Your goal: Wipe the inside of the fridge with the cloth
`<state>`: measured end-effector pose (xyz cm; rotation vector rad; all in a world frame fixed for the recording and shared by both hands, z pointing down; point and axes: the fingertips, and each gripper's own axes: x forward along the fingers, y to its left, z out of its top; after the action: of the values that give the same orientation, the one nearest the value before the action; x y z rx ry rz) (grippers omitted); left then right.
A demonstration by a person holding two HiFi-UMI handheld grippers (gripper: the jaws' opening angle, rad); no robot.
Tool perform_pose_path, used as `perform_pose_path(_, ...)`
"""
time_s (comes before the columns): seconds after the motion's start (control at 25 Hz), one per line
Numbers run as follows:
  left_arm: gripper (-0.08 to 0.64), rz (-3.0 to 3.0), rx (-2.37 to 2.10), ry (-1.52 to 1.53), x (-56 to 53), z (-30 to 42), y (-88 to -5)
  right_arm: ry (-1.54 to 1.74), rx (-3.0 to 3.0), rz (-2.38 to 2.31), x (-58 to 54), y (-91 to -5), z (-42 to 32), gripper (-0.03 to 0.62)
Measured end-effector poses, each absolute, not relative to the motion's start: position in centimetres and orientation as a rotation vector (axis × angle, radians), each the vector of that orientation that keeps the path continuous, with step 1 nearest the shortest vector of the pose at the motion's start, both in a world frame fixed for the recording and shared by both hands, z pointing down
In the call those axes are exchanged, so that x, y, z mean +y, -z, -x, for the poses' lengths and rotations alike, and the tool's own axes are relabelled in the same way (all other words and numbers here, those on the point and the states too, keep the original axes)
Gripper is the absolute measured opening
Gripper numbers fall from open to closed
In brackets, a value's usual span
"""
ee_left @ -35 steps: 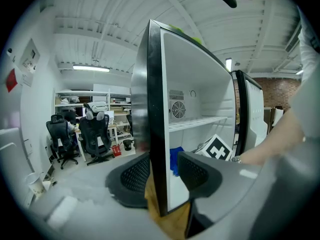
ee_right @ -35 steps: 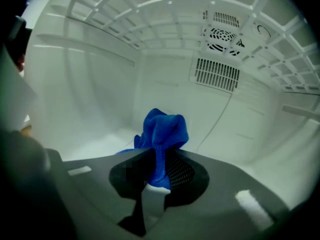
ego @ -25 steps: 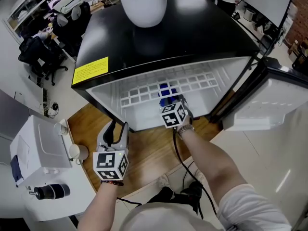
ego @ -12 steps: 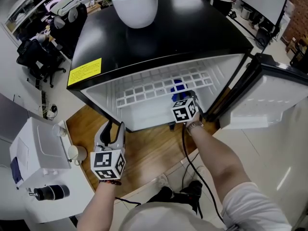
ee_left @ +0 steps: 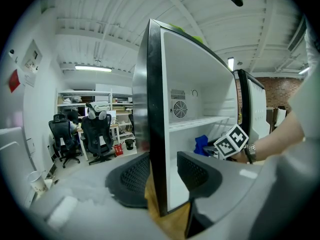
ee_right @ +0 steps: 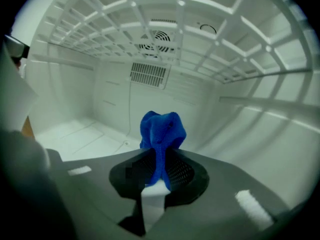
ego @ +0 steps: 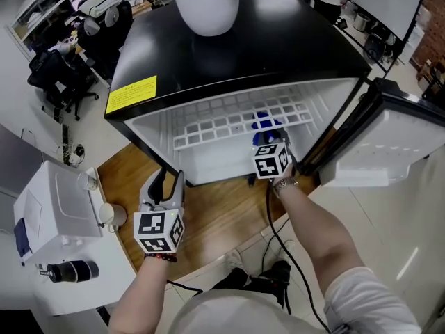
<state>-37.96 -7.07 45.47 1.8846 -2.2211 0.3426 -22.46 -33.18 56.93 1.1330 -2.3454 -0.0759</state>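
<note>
The black fridge (ego: 243, 54) stands with its door (ego: 389, 145) swung open to the right, its inside white. My right gripper (ego: 270, 139) reaches in under the white wire shelf (ego: 229, 120), near the right wall. It is shut on a bunched blue cloth (ego: 263, 122). In the right gripper view the cloth (ee_right: 161, 134) sticks up from between the jaws of the right gripper (ee_right: 160, 156), above the fridge floor (ee_right: 85, 139). My left gripper (ego: 167, 183) hangs open and holds nothing, outside the fridge by its left front edge (ee_left: 155, 134).
A white plant pot (ego: 206, 9) sits on the fridge top, and a yellow sticker (ego: 131, 94) marks its left edge. At the left are a white box (ego: 49, 214), a cup (ego: 111, 218) and a black cylinder (ego: 69, 271). Office chairs (ego: 62, 75) stand behind. A cable (ego: 274, 235) trails across the wooden floor (ego: 215, 214).
My right gripper has slid to the right inside the fridge, carrying the blue cloth from the middle toward the right wall. The left gripper has stayed put.
</note>
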Motion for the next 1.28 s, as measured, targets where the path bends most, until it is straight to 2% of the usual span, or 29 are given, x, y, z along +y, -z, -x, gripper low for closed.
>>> perform_pose_path(0.36,0.166,-1.898,-2.210,-0.335,-7.1,37.9,-45.5,0.034,-2.579,-0.899,-22.7,-53.6,31.0,0.057)
perform_pose_path(0.68,0.166,-1.907,-2.201,-0.327,-7.0,37.9,-45.4,0.026,-2.618,-0.696,-15.3,-55.7,36.6,0.057)
perform_pose_path(0.92,0.166,-1.919,-2.196,-0.329,-7.0,37.8,-45.4,0.031,-2.547,-0.657,-14.0,-59.4,37.3,0.058)
perform_pose_path(1.28,0.166,-1.920,-2.202,-0.328,-6.9,37.9,-45.4,0.114,-2.509,-0.712,-15.4,-60.3,35.1,0.057)
